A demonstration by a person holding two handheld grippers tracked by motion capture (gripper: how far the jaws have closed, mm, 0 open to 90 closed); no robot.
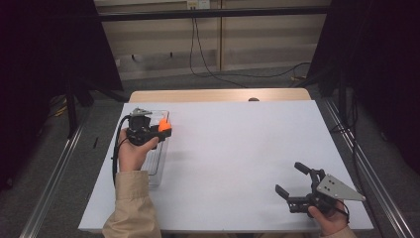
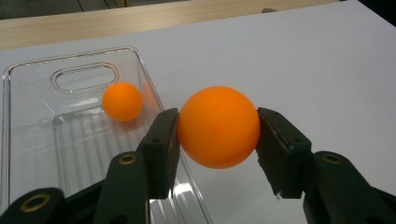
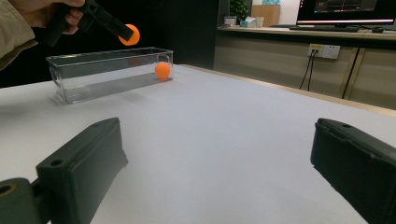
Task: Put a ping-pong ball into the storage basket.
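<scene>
Ball [image 2: 218, 127], orange, light and slippery-looking, sat clamped across its middle in the left gripper [image 2: 217, 140] above the clear bin [image 2: 28, 140] at the bench's left edge, while the right gripper [image 1: 292, 179] stood apart.

One ball [image 2: 122, 101] inside bin [image 2: 28, 121]

In the high view, the left gripper [image 1: 165, 130] and the hand around it covered much of the clear tray [image 1: 157, 171] at the left of the frame, and the held orange ball [image 1: 164, 122] was too small to make out as round. The left gripper view cut the tray off at its left and bottom edges. The right gripper view cut both its own black jaws at the bottom edge, and cropped the sleeve [image 3: 11, 28] at upper left.
</scene>
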